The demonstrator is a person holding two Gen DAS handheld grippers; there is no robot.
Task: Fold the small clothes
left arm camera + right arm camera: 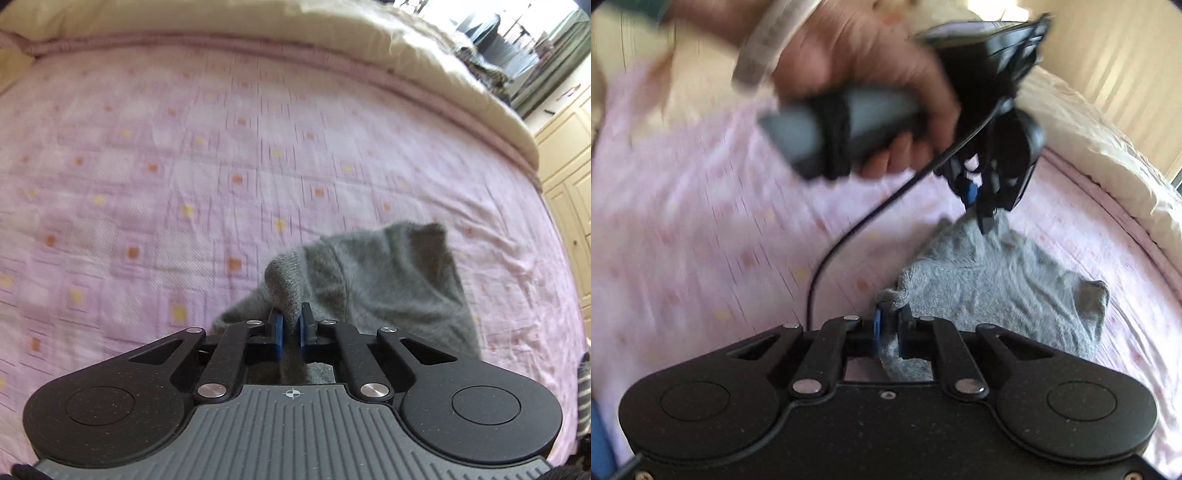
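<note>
Garment: small grey knit piece [997, 291], fuzzy, w/ a ribbed edge; exact type can't tell. Lies on the bed's pink patterned cover [147, 166], part lifted.
Left gripper [290, 328]: fingers narrow, blue pads [279, 332] pinching a ribbed fold of the knit. Cloth bunches up just ahead of the tips and drapes off to the right.
Right gripper [890, 328]: fingers narrow too, clamped on a rolled edge at the near corner of the garment; grey cloth shows between the pads.
Other view: from the right wrist cam, the left gripper [982, 210] is held in a hand [864, 77], tips at the far edge of the knit, cable [849, 236] trailing. Blurred, so detail is poor.
Handling (judgement): light, soft, floppy, stretchy; no stiffness, will sag betw. the two holds. Fuzzy surface prob. grips well, not slippery. Not fragile, but the knit could stretch or snag if tugged hard.
Where to hold (judgement): ribbed edges/corners, thicker there, so a firmer bite. Mid-panel pinch would likely just bunch.
Surroundings: cream duvet [332, 40] past the pink cover; cupboards [569, 173] at right.
</note>
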